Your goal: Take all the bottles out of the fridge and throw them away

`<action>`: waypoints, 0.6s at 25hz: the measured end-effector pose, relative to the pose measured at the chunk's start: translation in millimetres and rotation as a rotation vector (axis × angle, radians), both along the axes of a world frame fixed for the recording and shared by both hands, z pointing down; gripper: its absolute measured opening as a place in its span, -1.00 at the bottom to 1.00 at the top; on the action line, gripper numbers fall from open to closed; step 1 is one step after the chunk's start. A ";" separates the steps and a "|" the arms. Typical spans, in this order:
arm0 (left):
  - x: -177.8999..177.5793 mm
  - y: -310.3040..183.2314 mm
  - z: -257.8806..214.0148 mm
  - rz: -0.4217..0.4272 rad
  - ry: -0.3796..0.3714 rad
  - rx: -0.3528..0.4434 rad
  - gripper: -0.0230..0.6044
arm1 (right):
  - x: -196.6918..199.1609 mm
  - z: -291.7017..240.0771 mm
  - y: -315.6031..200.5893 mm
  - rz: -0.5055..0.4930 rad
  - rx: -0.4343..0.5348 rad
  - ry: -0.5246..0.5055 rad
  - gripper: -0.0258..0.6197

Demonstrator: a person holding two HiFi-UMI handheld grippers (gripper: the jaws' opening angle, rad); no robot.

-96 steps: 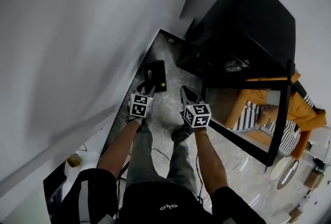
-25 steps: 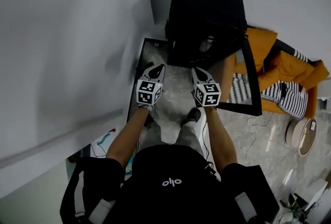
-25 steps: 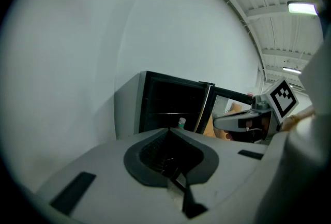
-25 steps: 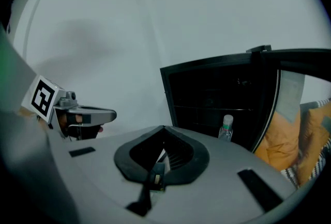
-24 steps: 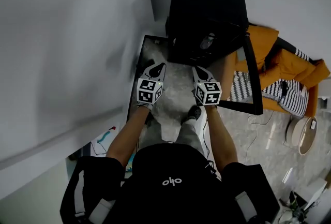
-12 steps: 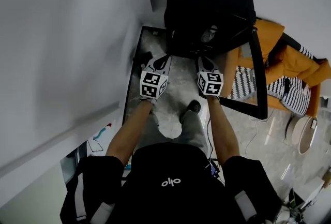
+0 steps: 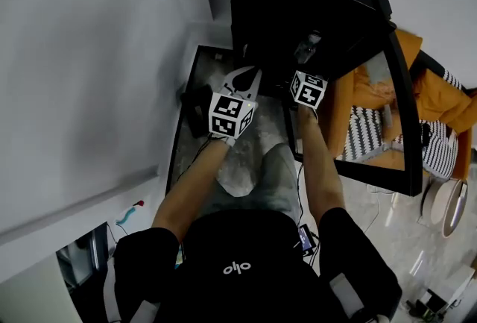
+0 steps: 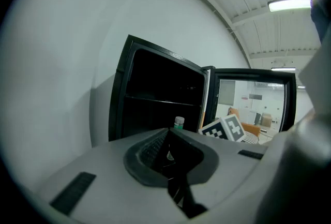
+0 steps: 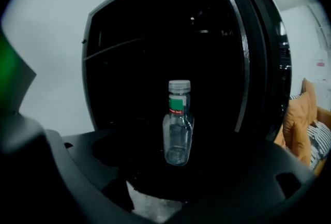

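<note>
Black fridge standing on marbled grey floor, glass door hanging open, clear bottle standing upright inside, below a dark shelf

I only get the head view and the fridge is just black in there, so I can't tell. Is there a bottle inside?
Observer: Yes. The right gripper view shows one clear plastic bottle standing upright in the fridge, with a pale cap and a green band under it.
Operator: Can I grab it now?
Observer: Nearly. The right gripper has just been opening its jaws and they stand wide apart. The bottle is straight ahead of them, and nothing is gripped yet.
Operator: What about my other hand?
Observer: In its own view the left gripper is shut, with nothing in it.
</note>
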State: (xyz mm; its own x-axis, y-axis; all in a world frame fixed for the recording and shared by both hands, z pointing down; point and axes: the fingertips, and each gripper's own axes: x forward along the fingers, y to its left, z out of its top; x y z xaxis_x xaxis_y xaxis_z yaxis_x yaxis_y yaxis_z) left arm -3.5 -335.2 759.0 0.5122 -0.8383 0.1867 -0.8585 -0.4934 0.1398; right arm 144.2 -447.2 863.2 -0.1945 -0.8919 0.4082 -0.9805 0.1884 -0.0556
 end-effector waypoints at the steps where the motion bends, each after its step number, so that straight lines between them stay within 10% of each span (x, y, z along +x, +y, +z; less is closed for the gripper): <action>1: 3.6 -1.9 8.3 0.000 0.000 0.011 -0.90 | 2.7 10.3 -12.6 0.017 0.009 0.002 0.29; 15: 14.2 -7.2 36.8 -0.010 -0.024 0.035 -0.90 | 2.6 41.7 -37.8 0.000 0.047 0.000 0.12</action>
